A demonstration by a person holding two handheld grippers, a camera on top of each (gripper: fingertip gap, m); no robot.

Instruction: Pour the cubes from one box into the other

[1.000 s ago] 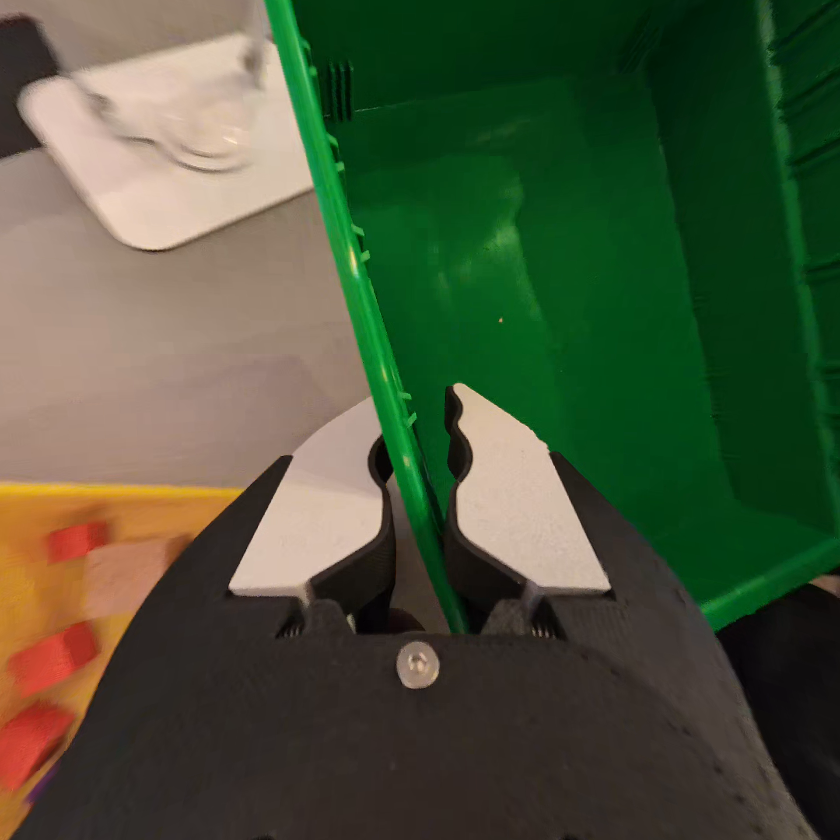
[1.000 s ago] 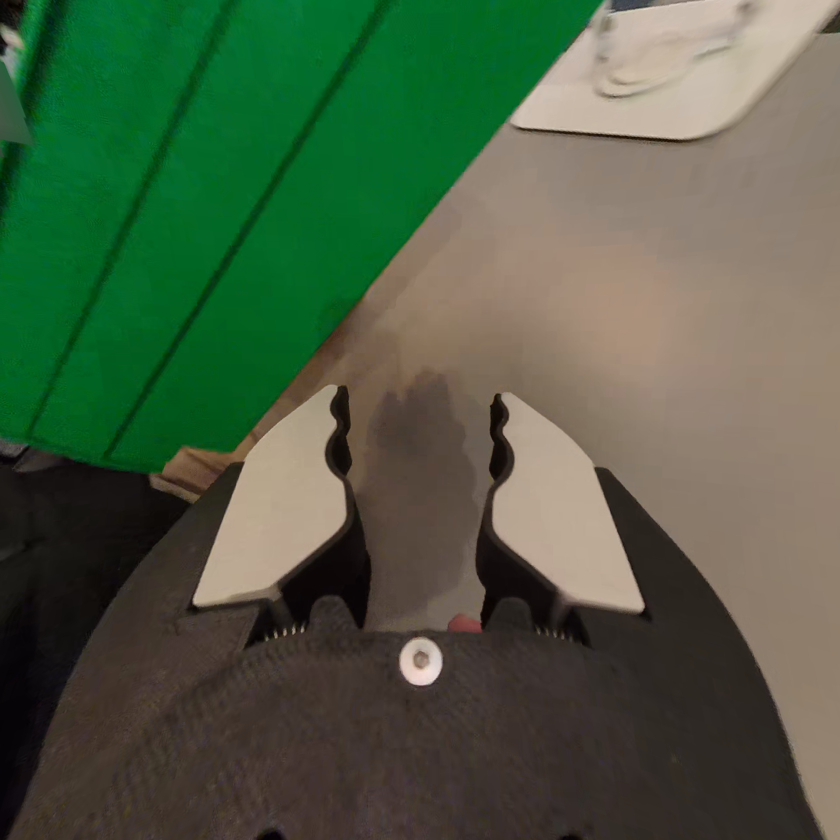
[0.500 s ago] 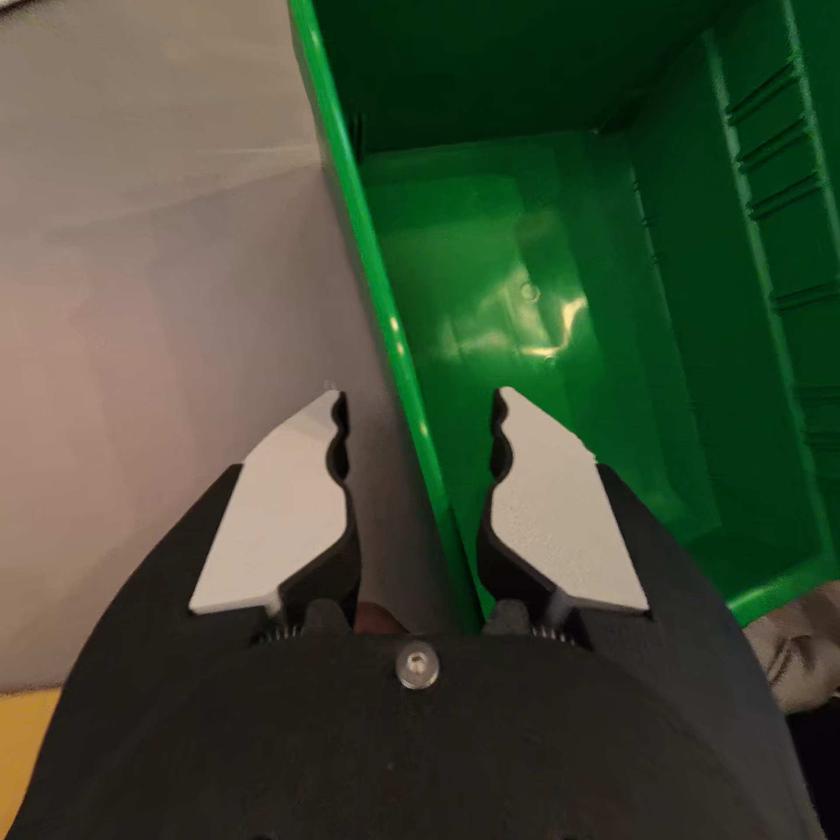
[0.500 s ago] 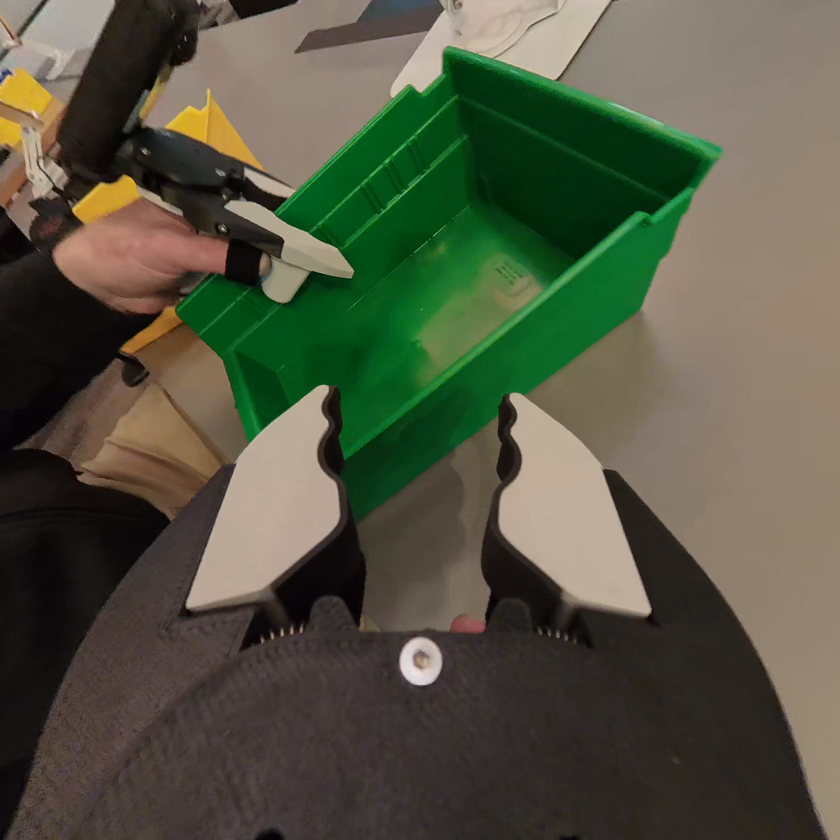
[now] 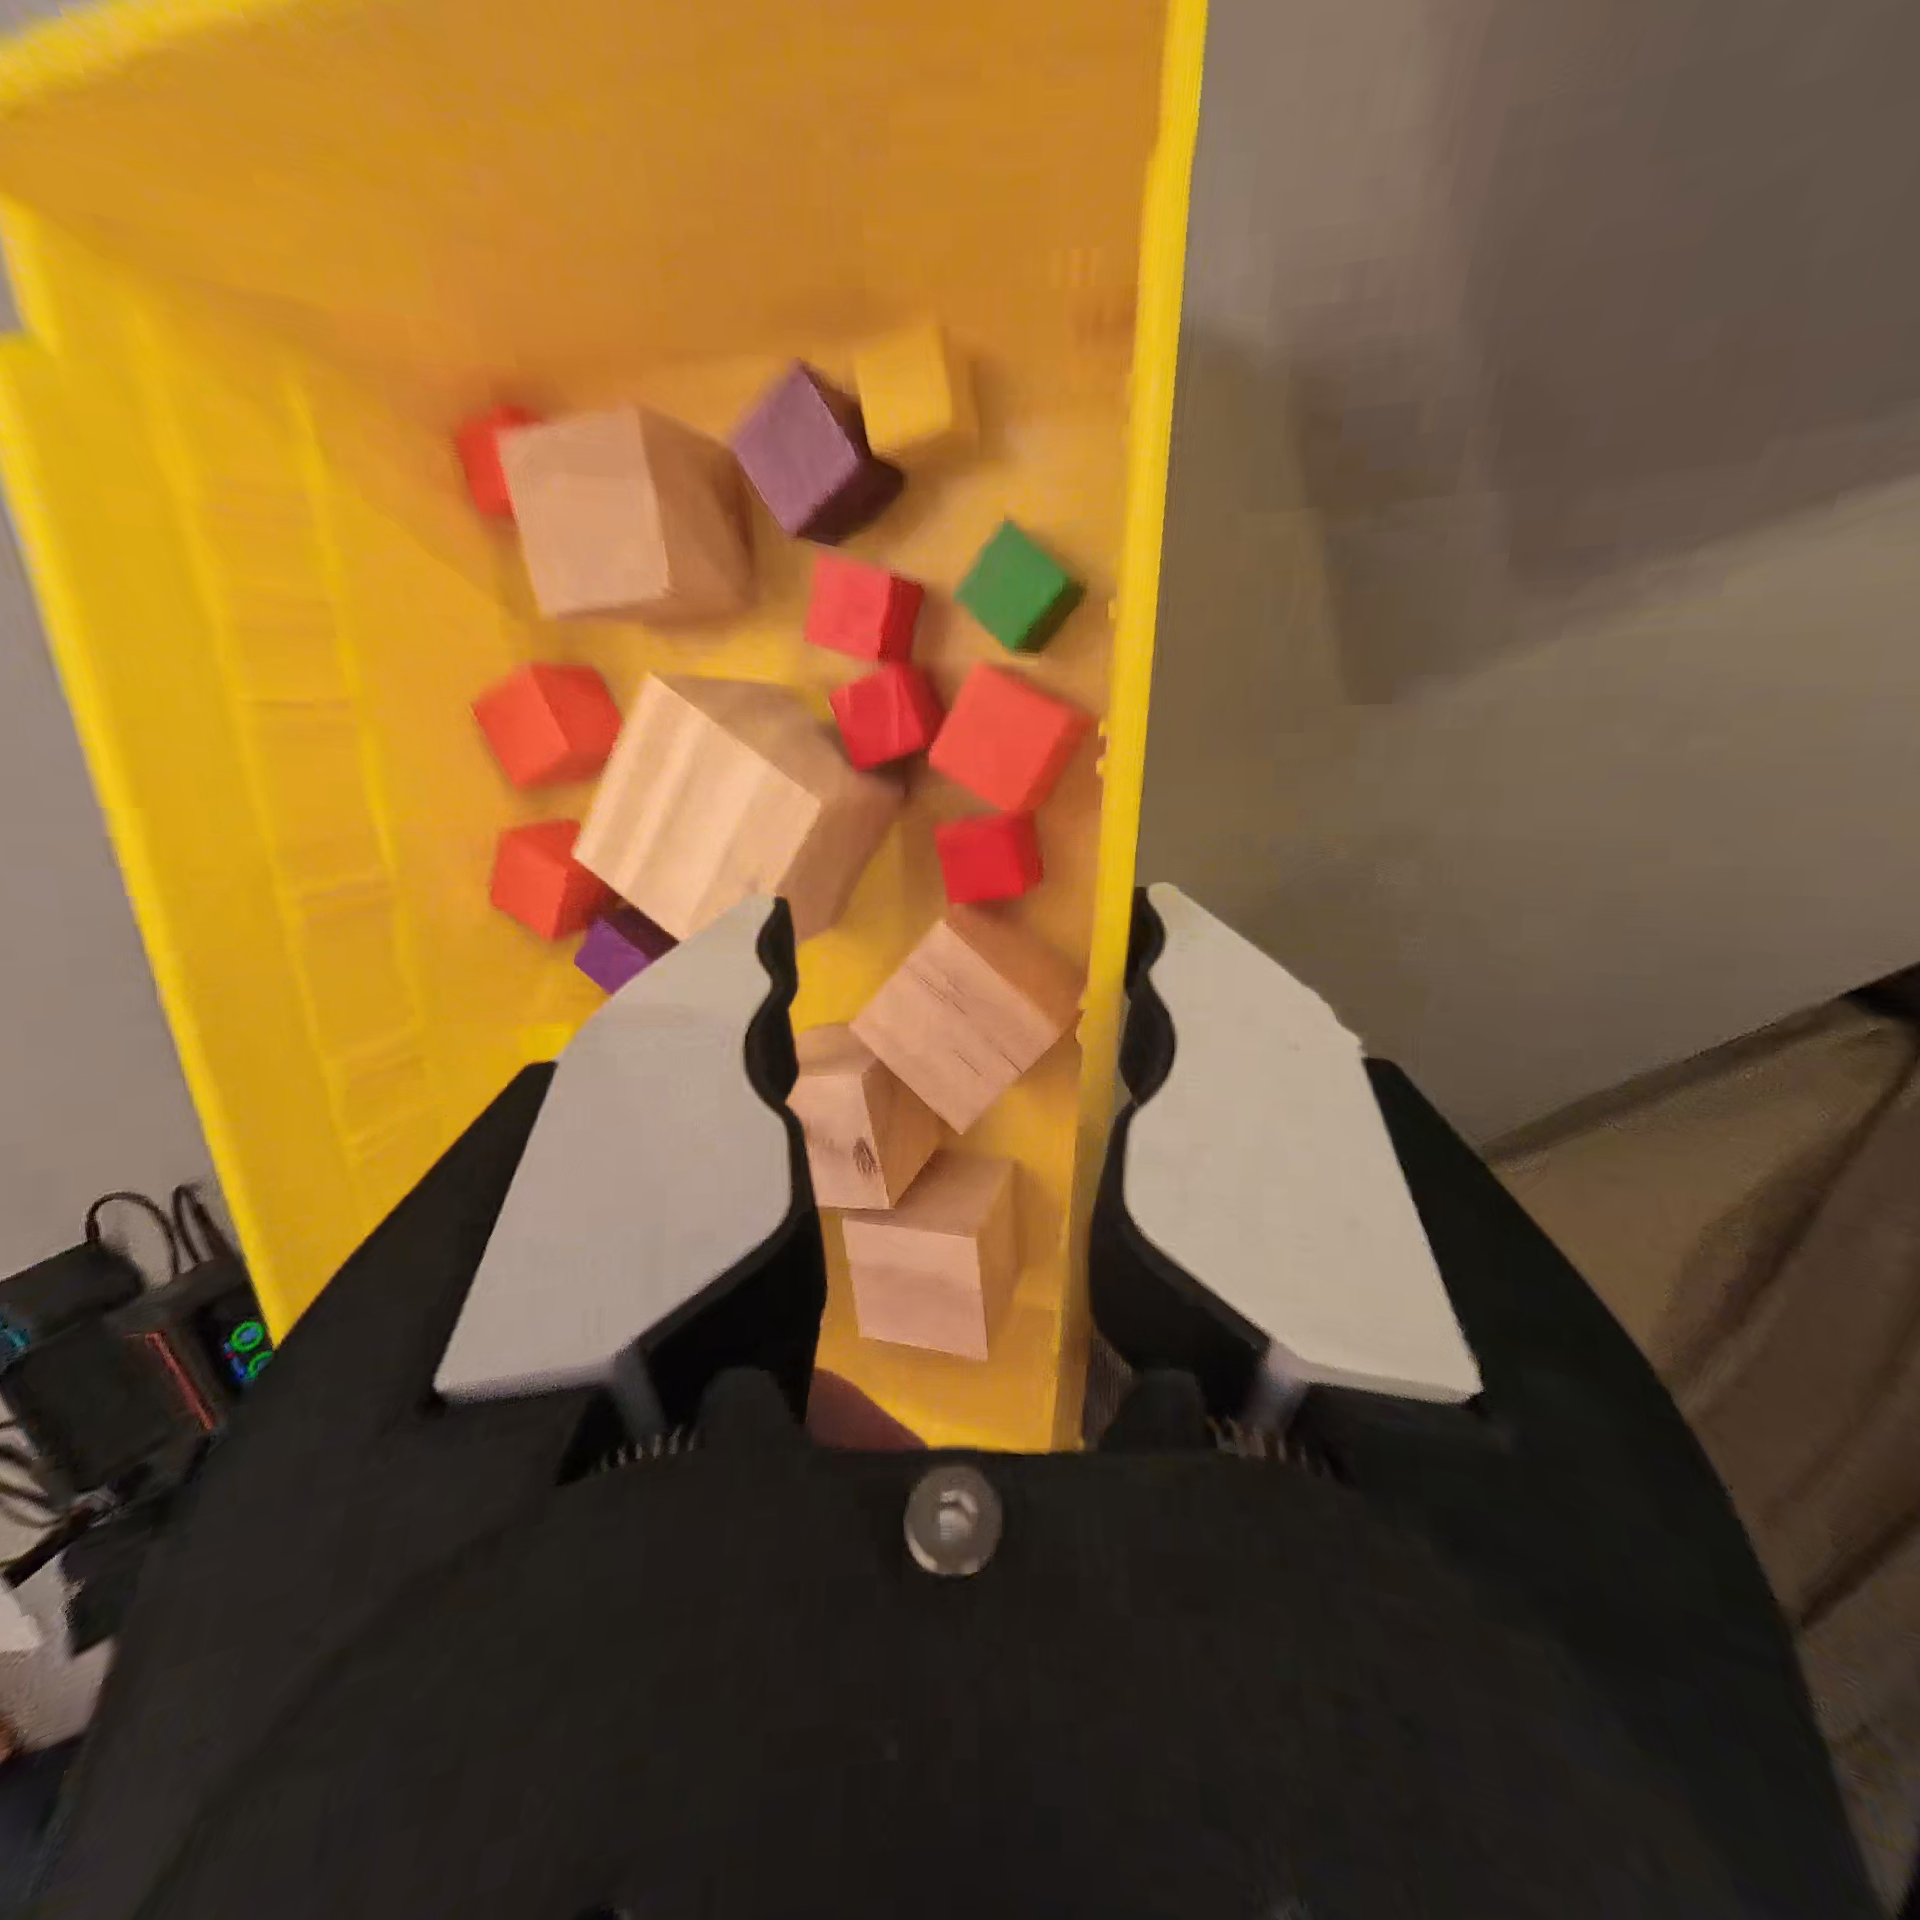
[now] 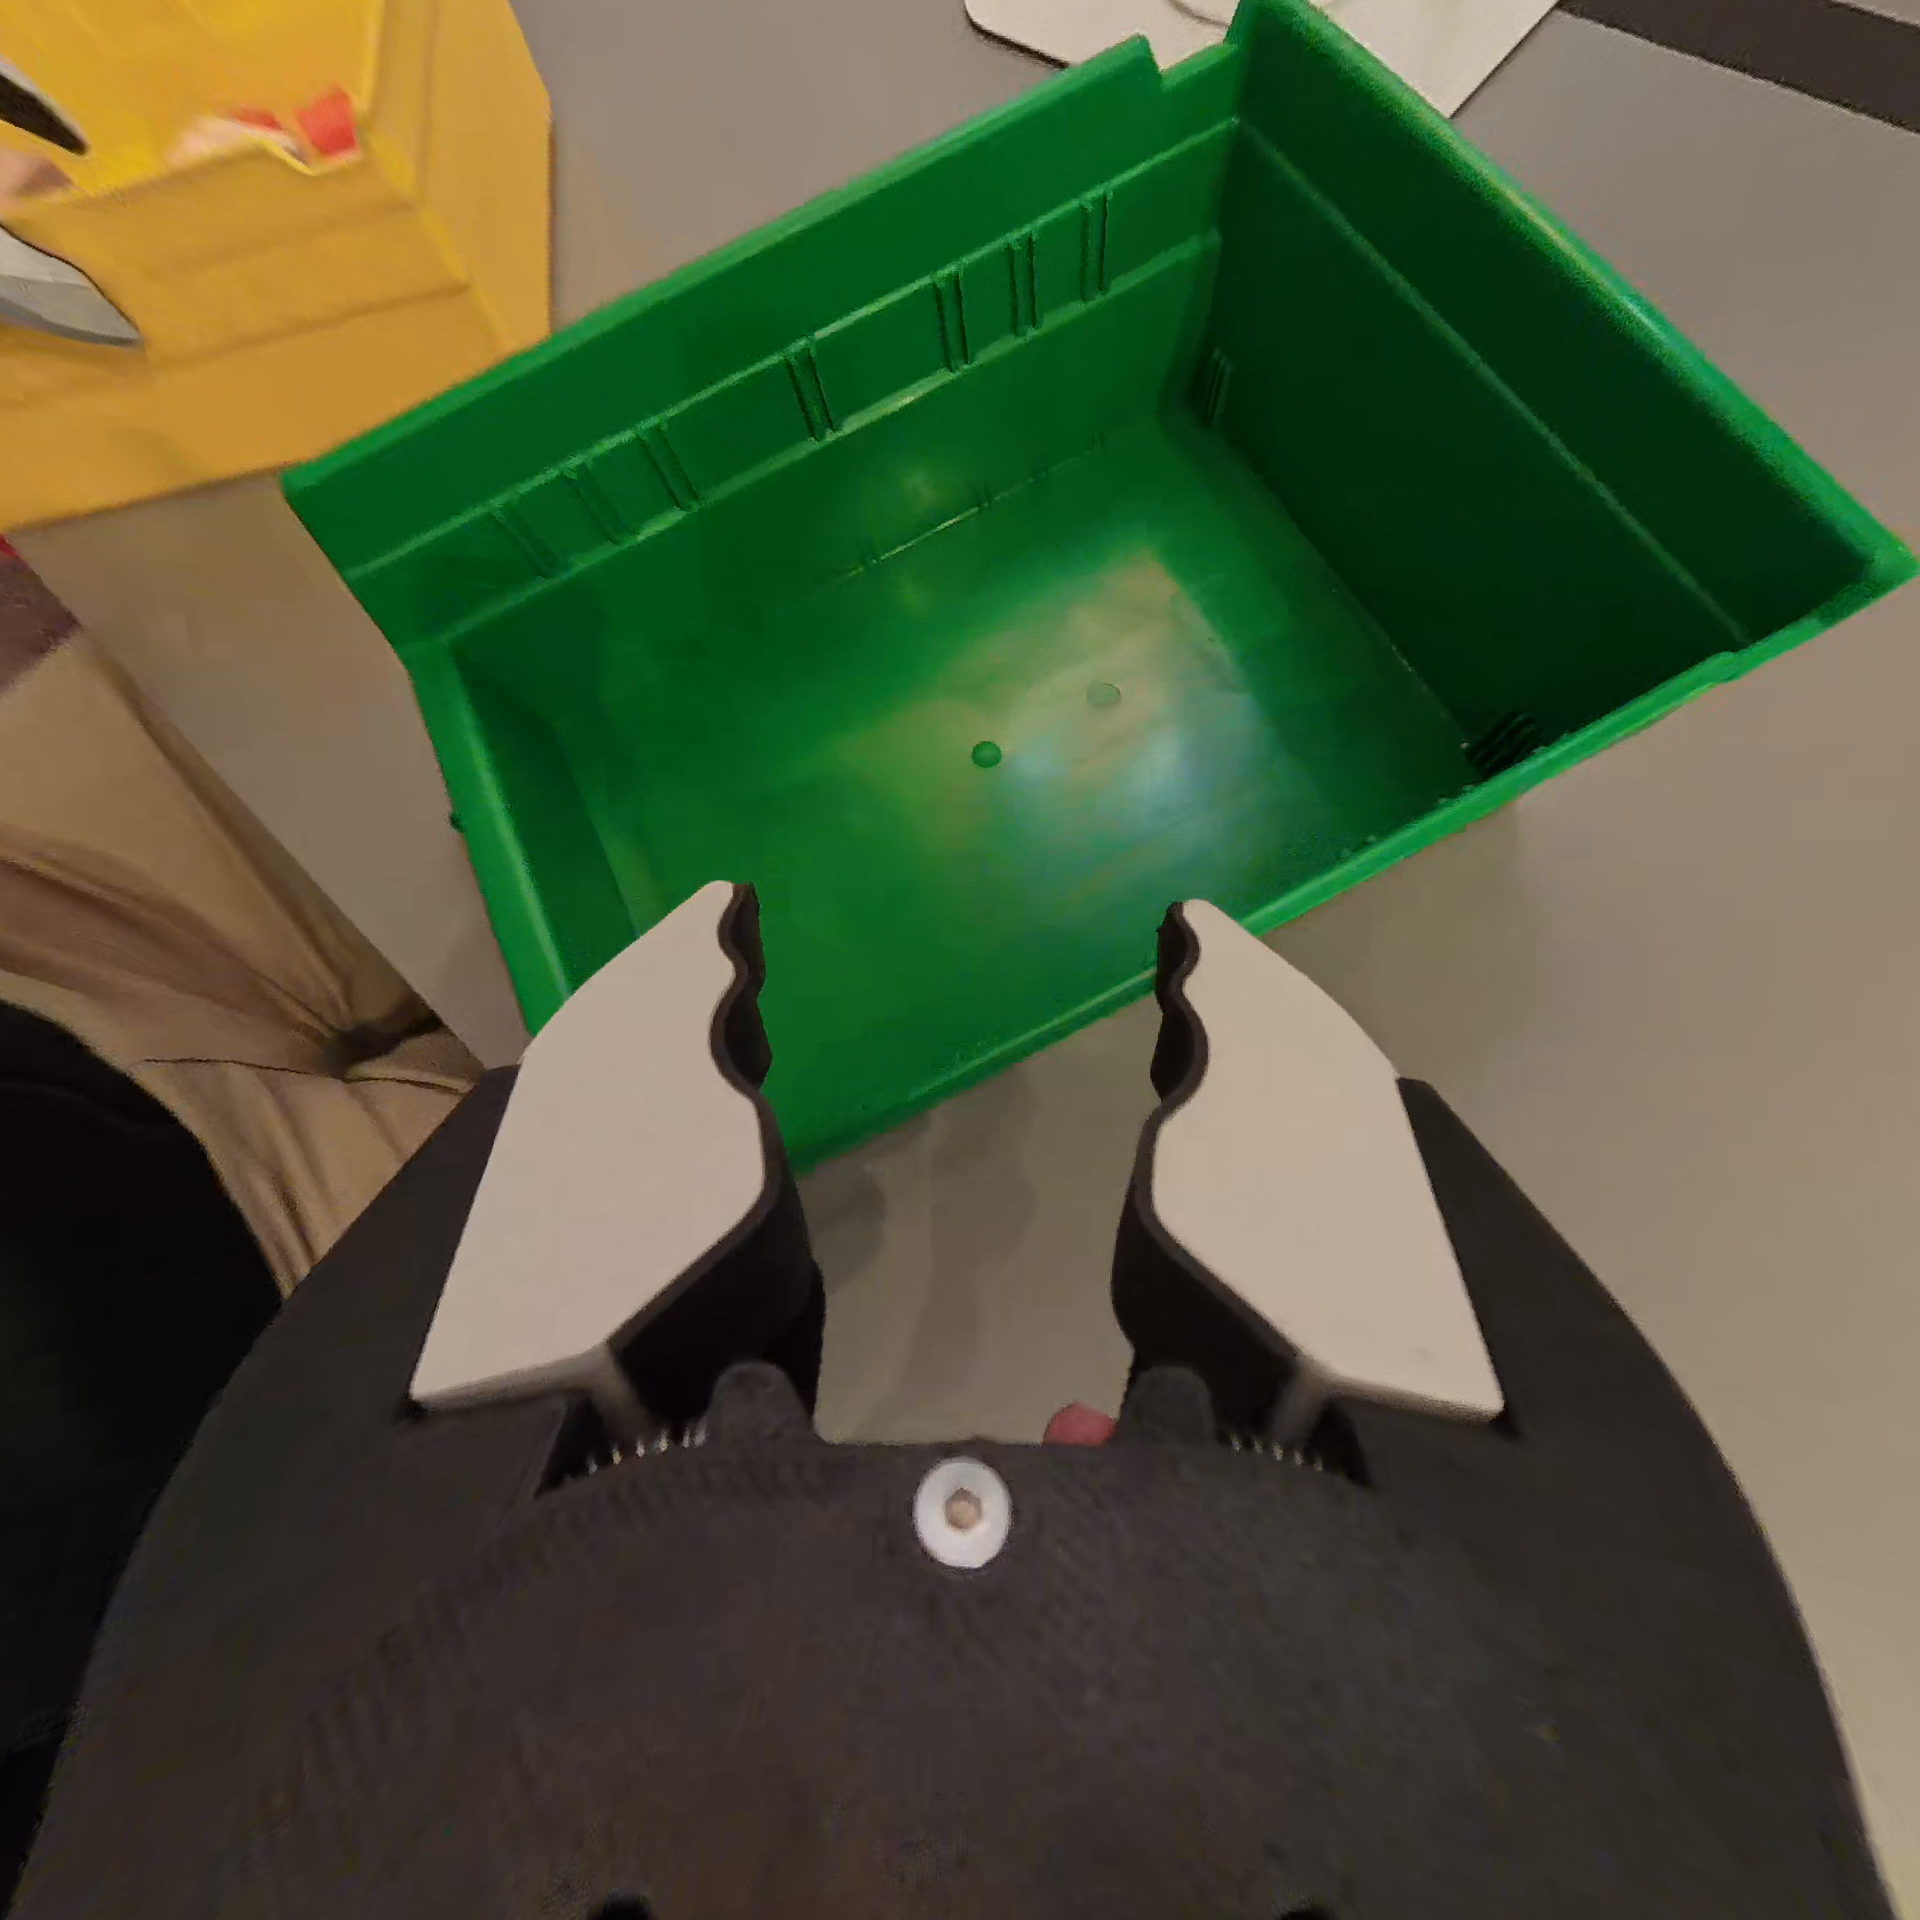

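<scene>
While my left gripper (image 5: 954, 1013) straddles the right-hand wall of the yellow box (image 5: 1143, 520), its jaws stand apart, one finger inside among the cubes and one outside; the wall lies close against the outer finger, yet nothing is clamped, so I judge the grasp not yet made. All the cubes (image 5: 727, 810) that I can see lie in that yellow box: several plain wooden ones, a scatter of red ones, two purple, one green, one yellow; they lie loose on its floor, some touching, some leaning on each other. My right gripper (image 6: 956, 997) hangs over the near edge of the green box (image 6: 1558, 343), jaws wide apart and holding nothing; that box stands upright on the grey table (image 6: 1662, 1039), and its floor shows bare, without a single cube. From the right wrist view the yellow box sits just beside the green one, at its far left corner. So, as I read it, the pouring has not begun: what is left is to close on the yellow wall, lift, tip over the green rim, and empty it. The load looks heavy for a one-wall pinch; it may twist.
</scene>
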